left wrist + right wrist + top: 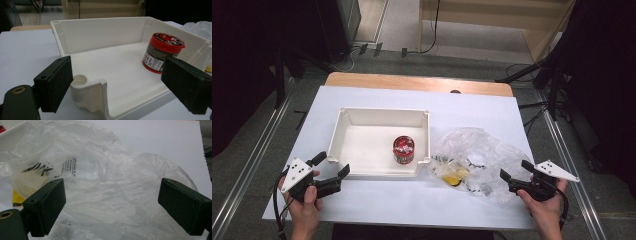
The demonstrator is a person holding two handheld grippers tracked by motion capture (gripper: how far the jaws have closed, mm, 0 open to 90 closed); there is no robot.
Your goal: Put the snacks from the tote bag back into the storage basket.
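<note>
A white plastic tray (343, 131) lies on the white table, and a red-lidded jar (403, 149) stands upright in its right part. My left gripper (331, 164) is open at the tray's near left corner; in the left gripper view that corner post (80, 86) sits between the jaws, with the jar (161, 52) farther right. A crumpled clear plastic bag (484, 160) with black print lies right of the tray, and something yellow (454, 178) shows inside it. My right gripper (516, 170) is open at the bag's right edge; the bag (110, 185) spreads between its jaws.
The white table cover (412, 200) has a bare strip along its near edge. A wooden table edge (412, 81) shows at the far side. Metal rails (249, 165) run along the floor on both sides, with cables and dark stands beyond.
</note>
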